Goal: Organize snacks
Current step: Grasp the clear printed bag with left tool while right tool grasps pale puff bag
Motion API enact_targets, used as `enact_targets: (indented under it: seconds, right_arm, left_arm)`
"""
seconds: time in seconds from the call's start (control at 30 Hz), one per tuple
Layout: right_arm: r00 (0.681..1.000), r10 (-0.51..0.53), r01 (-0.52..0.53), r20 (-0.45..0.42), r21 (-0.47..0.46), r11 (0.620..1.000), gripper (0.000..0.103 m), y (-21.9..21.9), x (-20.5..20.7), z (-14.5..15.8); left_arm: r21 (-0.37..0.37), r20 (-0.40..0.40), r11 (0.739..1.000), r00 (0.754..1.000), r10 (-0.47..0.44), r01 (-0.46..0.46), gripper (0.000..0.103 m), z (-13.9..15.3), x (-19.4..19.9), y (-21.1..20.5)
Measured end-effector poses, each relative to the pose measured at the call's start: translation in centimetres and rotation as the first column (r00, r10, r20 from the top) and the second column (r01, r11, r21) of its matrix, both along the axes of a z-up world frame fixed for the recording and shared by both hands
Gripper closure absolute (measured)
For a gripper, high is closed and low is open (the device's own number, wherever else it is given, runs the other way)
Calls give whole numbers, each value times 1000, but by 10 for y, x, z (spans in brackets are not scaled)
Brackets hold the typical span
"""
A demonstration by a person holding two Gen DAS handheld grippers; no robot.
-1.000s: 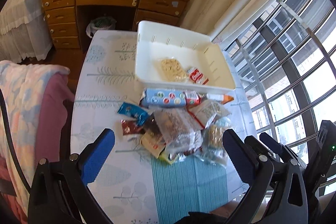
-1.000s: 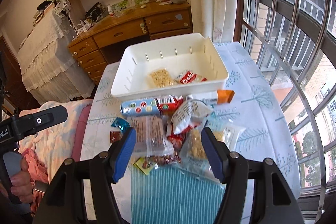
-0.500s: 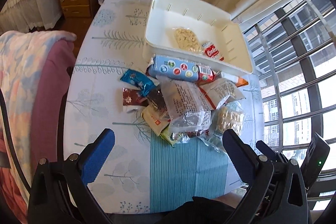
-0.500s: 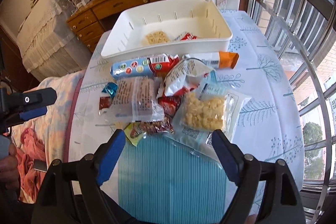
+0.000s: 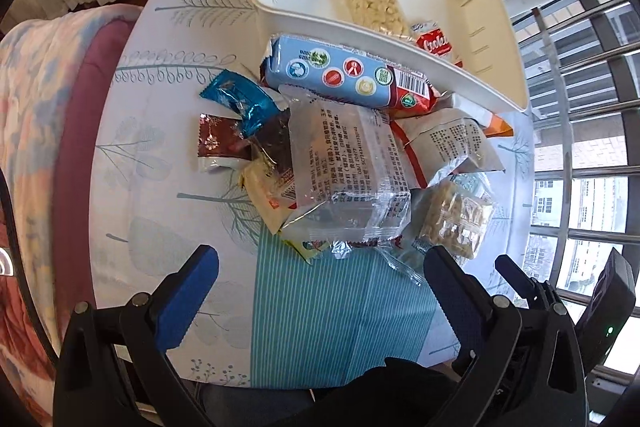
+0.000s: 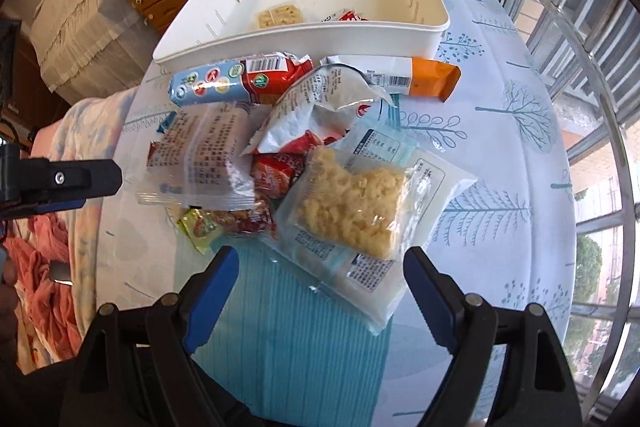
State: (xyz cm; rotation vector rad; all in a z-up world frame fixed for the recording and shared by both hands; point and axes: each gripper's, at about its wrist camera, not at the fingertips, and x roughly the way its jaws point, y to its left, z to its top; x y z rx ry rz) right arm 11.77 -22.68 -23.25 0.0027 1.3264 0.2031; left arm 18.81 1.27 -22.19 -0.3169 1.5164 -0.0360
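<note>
Now I am holding my left tool [image 5: 320, 267] and my right tool [image 6: 316, 263] wide open and empty, both hanging above the snack pile [image 5: 352, 163] on the table [image 6: 500, 147]. Just behind the pile, the white bin [image 6: 320, 35] is sitting with a cracker pack [image 6: 280, 15] and a red packet [image 5: 434, 45] lying inside.

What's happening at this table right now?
A person holds a gripper in each hand above a heap of snack packets on the tablecloth. The left gripper and right gripper are both open and empty. The right one hangs over a clear bag of pale puffed snacks, the left over a clear printed wrapper. Two packets already lie in the white plastic bin; the rest are unsorted.
</note>
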Motion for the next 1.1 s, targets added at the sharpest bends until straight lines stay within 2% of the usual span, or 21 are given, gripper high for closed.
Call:
enact_targets:
  seconds: [0.2, 0.37, 0.47, 0.57, 0.63, 0.87, 1.1]
  right_arm:
    - [989, 136, -130, 55, -104, 986, 18, 0, 6, -13]
    - [965, 248, -236, 87, -128, 963, 18, -7, 13, -24]
    - [942, 321, -306, 99, -141, 941, 18, -9, 16, -31]
    - [903, 413, -392, 119, -164, 905, 18, -6, 17, -37]
    - [877, 460, -435, 137, -176, 883, 18, -4, 17, -40]
    - [827, 540, -514, 156, -181, 839, 16, -1, 20, -51]
    - [813, 553, -530, 181, -164, 832, 12, 1, 25, -56]
  left_arm:
    - [44, -64, 999, 998, 13, -11, 1, -20, 18, -19]
    - [87, -106, 996, 994, 31, -21, 1, -37, 33, -32]
    - [117, -142, 993, 989, 45, -28, 1, -48, 41, -38]
    - [155, -189, 988, 981, 53, -23, 1, -61, 47, -46]
    - [154, -203, 988, 978, 55, -23, 1, -67, 51, -50]
    - [182, -233, 983, 970, 67, -24, 1, -81, 69, -63]
    - [195, -261, 980, 960, 100, -50, 1, -95, 84, -66]
